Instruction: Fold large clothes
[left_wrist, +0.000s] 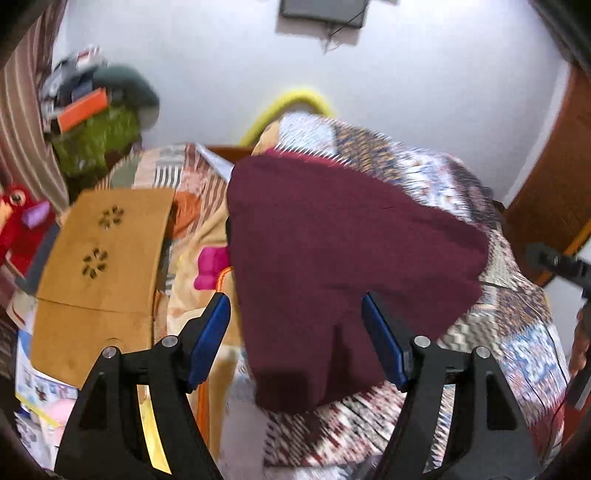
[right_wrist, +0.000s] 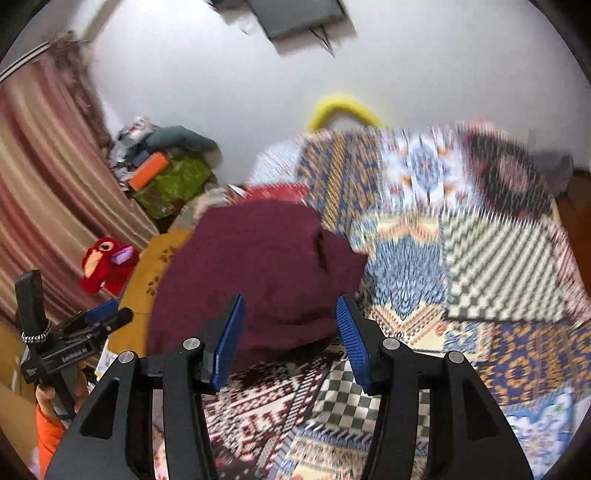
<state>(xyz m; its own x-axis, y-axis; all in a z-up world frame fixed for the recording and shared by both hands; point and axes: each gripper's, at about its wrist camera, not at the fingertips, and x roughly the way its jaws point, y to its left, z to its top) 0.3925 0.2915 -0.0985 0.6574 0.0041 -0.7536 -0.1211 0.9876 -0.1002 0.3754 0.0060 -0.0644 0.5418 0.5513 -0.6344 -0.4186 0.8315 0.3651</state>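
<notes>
A dark maroon garment (left_wrist: 332, 240) lies bunched on a patchwork bedspread (left_wrist: 517, 332), its near end hanging toward me. My left gripper (left_wrist: 295, 301) is open just above that near end; the cloth shows between the blue pads (left_wrist: 208, 339) but neither pad presses on it. In the right wrist view the same garment (right_wrist: 258, 258) sits left of centre on the bedspread (right_wrist: 480, 277). My right gripper (right_wrist: 291, 301) is open over its near right edge and holds nothing. The left gripper (right_wrist: 118, 312) also shows at the left there, held by a hand (right_wrist: 48, 398).
A tan wooden board with flower cut-outs (left_wrist: 99, 258) rests at the left of the bed. Beside it are a red plush bird (right_wrist: 105, 264), a striped curtain (right_wrist: 44, 184) and a pile with a green bag (right_wrist: 173, 184). A brown door (left_wrist: 554, 166) stands at the right.
</notes>
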